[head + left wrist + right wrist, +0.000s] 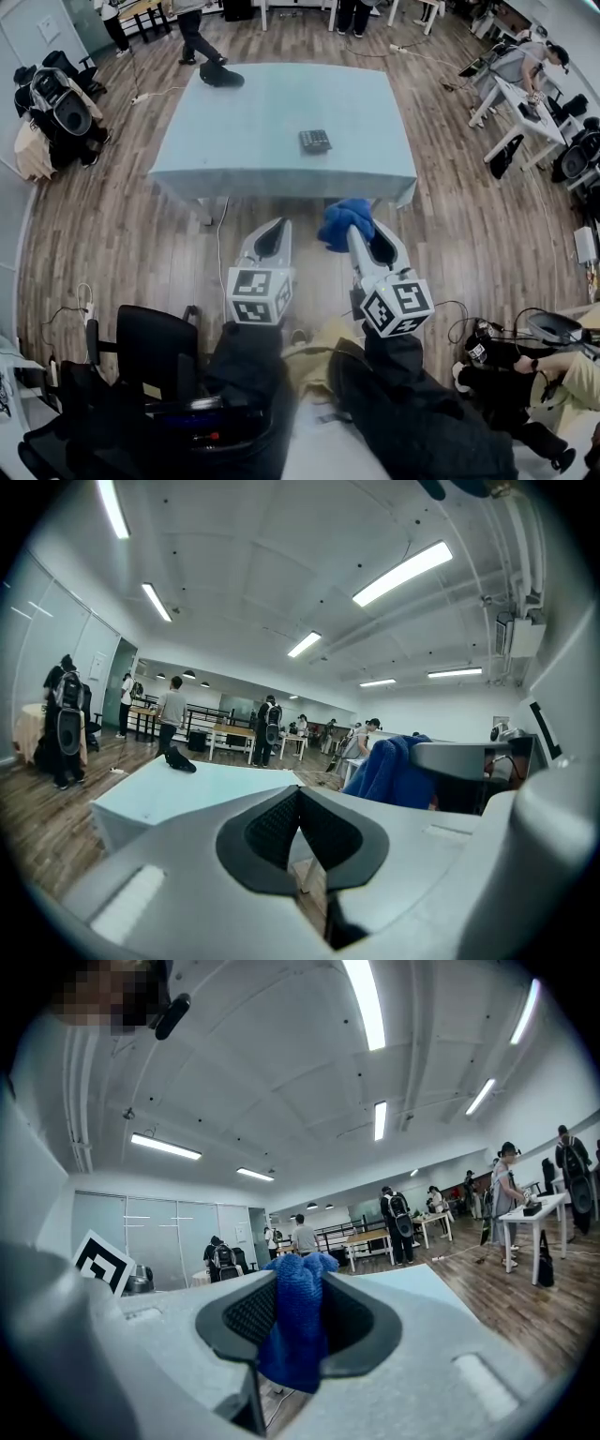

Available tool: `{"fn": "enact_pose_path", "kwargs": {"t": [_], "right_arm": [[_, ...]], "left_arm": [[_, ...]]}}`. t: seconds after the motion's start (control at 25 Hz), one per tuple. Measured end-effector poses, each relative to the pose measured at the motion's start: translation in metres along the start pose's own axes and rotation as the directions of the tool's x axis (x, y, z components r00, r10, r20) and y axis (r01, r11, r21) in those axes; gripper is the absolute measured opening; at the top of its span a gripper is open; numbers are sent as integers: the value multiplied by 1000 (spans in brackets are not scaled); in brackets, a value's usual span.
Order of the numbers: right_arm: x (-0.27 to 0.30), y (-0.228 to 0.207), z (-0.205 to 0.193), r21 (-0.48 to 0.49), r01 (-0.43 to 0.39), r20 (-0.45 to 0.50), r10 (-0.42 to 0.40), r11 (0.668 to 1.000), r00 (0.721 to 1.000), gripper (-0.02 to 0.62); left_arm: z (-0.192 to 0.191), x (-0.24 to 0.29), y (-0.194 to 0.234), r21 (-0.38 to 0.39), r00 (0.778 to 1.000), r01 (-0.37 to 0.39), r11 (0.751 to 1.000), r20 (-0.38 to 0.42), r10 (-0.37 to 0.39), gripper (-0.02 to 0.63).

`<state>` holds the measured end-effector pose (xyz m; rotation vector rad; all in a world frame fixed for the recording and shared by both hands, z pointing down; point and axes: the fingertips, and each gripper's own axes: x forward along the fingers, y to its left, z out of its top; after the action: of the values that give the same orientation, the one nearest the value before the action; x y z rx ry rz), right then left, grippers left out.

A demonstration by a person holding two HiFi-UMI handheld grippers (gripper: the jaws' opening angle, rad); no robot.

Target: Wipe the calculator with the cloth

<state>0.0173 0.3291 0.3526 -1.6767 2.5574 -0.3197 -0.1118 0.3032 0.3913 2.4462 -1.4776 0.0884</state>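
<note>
Short of the table's (234, 131) near edge: left gripper (277, 228) closed on nothing, right gripper (362, 234) just beside it, clamped on blue cloth (343, 221). On the table, right of centre: calculator (315, 141), lying flat. At the table's far-left corner: dark bundle (221, 77).

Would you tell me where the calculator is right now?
In the head view, the calculator lies on the table, toward its near edge, beyond the cloth in the right tongs.

Black sleeves (251, 361) are worn. The left claw (275, 232) and right claw (364, 239) are moulded pale grey and fitted with black-and-white marker cubes (256, 295).
</note>
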Motion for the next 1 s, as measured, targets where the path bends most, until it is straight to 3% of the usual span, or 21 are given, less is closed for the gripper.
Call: {"fn": "enact_pose_path", "kwargs": {"t": [0.48, 0.76, 1.0], "right_arm": [[65, -41, 2, 19, -17, -3, 17, 1000, 1000, 123], [131, -84, 23, 38, -53, 19, 52, 998, 998, 123], [180, -122, 41, 64, -83, 41, 81, 994, 996, 123]], "left_arm": [[13, 52, 37, 5, 998, -62, 998, 10, 62, -3], [51, 120, 54, 82, 995, -94, 992, 26, 92, -4], [71, 177, 67, 70, 993, -120, 990, 16, 119, -4]]}}
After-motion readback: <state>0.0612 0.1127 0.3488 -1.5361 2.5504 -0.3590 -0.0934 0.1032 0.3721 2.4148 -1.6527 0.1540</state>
